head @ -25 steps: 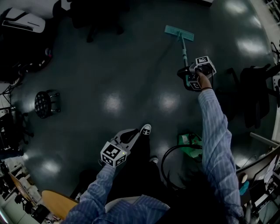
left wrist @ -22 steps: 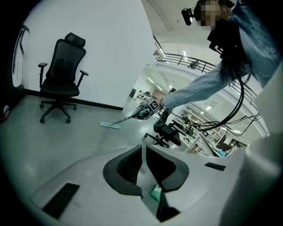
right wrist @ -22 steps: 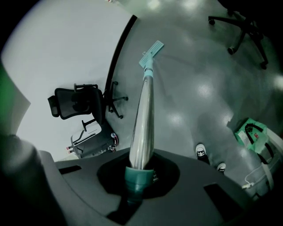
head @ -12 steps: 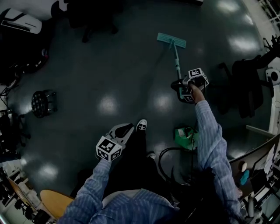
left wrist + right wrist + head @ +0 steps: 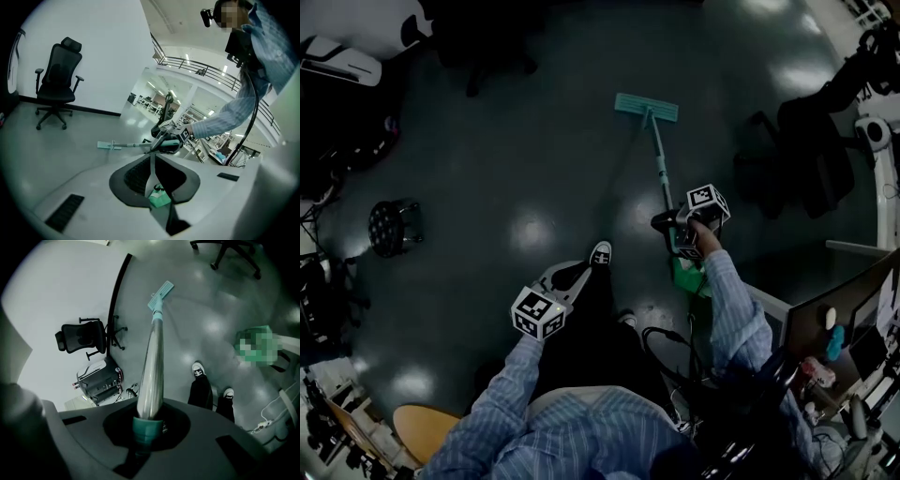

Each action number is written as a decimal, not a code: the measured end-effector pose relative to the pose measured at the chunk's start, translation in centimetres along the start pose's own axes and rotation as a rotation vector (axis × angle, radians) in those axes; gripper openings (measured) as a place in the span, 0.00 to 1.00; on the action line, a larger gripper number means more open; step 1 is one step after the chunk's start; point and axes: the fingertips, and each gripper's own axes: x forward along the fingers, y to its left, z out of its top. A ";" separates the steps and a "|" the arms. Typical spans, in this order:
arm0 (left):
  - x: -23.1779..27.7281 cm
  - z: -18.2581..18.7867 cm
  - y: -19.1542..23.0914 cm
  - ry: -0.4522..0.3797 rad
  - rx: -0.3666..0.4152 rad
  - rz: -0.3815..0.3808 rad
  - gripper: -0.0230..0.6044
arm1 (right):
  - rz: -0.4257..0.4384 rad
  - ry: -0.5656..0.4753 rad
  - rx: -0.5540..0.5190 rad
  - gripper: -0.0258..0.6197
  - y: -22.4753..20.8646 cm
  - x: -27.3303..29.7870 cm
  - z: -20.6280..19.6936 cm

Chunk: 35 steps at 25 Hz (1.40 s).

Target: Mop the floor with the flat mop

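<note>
"Two grippers, yet only one on the job?"

"Right. The right gripper [image 5: 668, 225] has its jaws clamped tight round the mop handle [image 5: 659, 169], at a teal collar that seems to be at the upper end. I'd say that high grip is for reach. The pole slants away from the person, and the mop head [image 5: 646, 107] lies flat on the dark floor [image 5: 516, 159], well out in front of their shoes [image 5: 600, 253]."

"And the left gripper [image 5: 574, 278]?"

"Jaws brought together on nothing, held low beside the person's leg. In the left gripper view it points across at the mop rather than reaching for it. It's idle, I'd guess, because a light flat mop steers well enough one-handed."

"So where are we in the mopping?"

"Mid-stroke, by my reckoning, with the head lying square to the floor, which is what wipes. I can't tell wet floor from dry under these reflections."

"Anything in the way?"

"A green object [image 5: 686, 278] sits just beside the right hand, and a cable [image 5: 661, 342] loops near the feet. A black office chair [image 5: 56, 79] stands by the wall, well apart from the mop head."
</note>
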 end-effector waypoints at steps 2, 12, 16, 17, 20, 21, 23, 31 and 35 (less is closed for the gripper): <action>-0.5 -0.2 -1.6 -0.009 -0.001 -0.015 0.09 | 0.012 0.006 -0.002 0.05 -1.6 -0.3 -2.9; -3.6 -0.5 -9.1 -0.047 0.061 -0.030 0.09 | 0.032 0.043 0.030 0.05 -10.2 -2.2 -18.6; -5.3 -2.6 -12.6 -0.064 0.073 -0.026 0.09 | 0.040 0.062 0.042 0.05 -14.2 -2.8 -24.6; -5.8 -3.3 -13.4 -0.066 0.078 -0.025 0.09 | 0.044 0.067 0.045 0.05 -15.2 -2.9 -26.2; -8.0 -4.6 -15.8 -0.070 0.084 -0.019 0.09 | 0.052 0.082 0.057 0.05 -17.4 -3.6 -31.2; -8.6 -4.9 -16.7 -0.072 0.082 -0.014 0.09 | 0.055 0.087 0.060 0.05 -18.1 -4.1 -32.7; -9.4 -5.6 -18.4 -0.081 0.080 -0.002 0.09 | 0.066 0.096 0.064 0.05 -19.7 -5.1 -35.3; -11.8 -9.2 -23.5 -0.106 0.073 0.007 0.09 | 0.114 0.111 0.101 0.05 -24.2 -7.9 -43.2; -12.3 -10.6 -25.4 -0.106 0.078 -0.009 0.09 | 0.101 0.140 0.092 0.05 -26.2 -8.8 -46.4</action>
